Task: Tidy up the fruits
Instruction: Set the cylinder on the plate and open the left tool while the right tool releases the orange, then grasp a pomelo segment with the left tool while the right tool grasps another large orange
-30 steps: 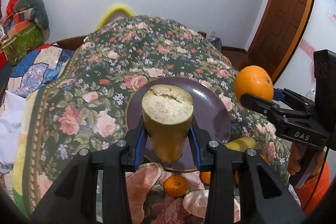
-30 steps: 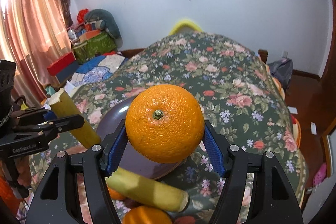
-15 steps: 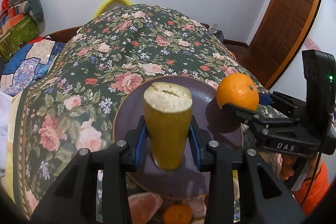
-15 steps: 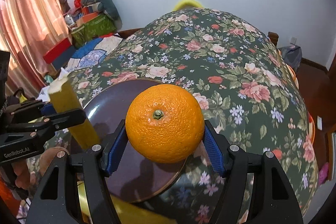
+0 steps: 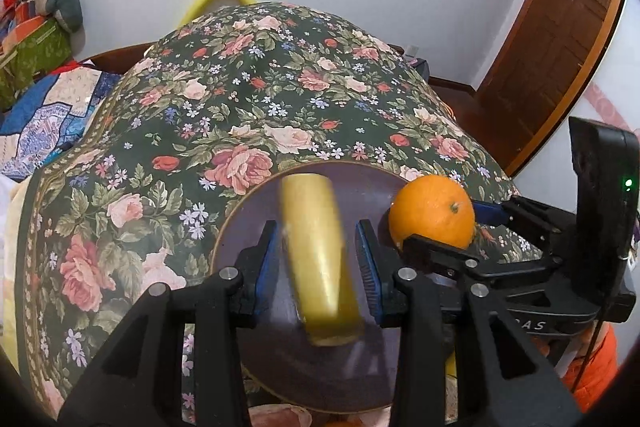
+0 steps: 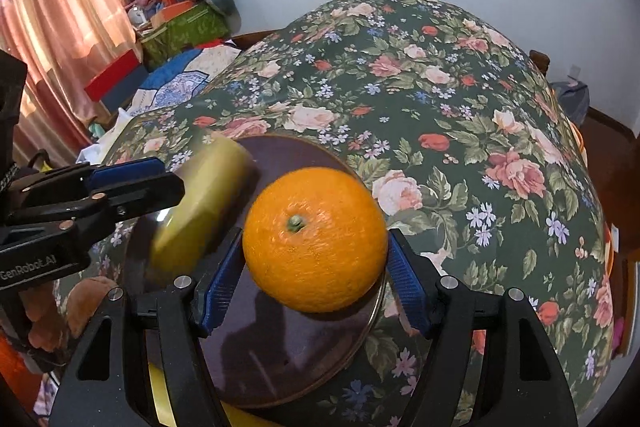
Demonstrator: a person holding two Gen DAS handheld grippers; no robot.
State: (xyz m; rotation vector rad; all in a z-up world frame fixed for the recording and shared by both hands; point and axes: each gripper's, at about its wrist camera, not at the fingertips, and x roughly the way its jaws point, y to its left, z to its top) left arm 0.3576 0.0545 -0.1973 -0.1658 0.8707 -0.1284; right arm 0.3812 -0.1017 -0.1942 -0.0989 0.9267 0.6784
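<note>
A dark purple plate (image 5: 248, 219) lies on the floral tablecloth; it also shows in the right wrist view (image 6: 288, 355). My left gripper (image 5: 318, 255) is open. A yellow-green cut fruit piece (image 5: 316, 251), motion-blurred, lies tipped between its jaws over the plate, with gaps on both sides. It shows blurred in the right wrist view (image 6: 200, 203). My right gripper (image 6: 316, 283) is shut on an orange (image 6: 314, 237), held just over the plate's right edge. The orange also shows in the left wrist view (image 5: 432, 213).
The floral tablecloth (image 5: 256, 95) covers the table, which drops off at left and right. Another yellow piece (image 6: 160, 399) and a small orange lie under the plate's near edge. Bedding and boxes (image 6: 176, 23) sit at far left; a wooden door (image 5: 560, 39) stands at right.
My left gripper has opened and the yellow-green piece has tipped over, falling onto the plate. Both grippers moved lower and forward; the orange came down to the plate's right edge.
</note>
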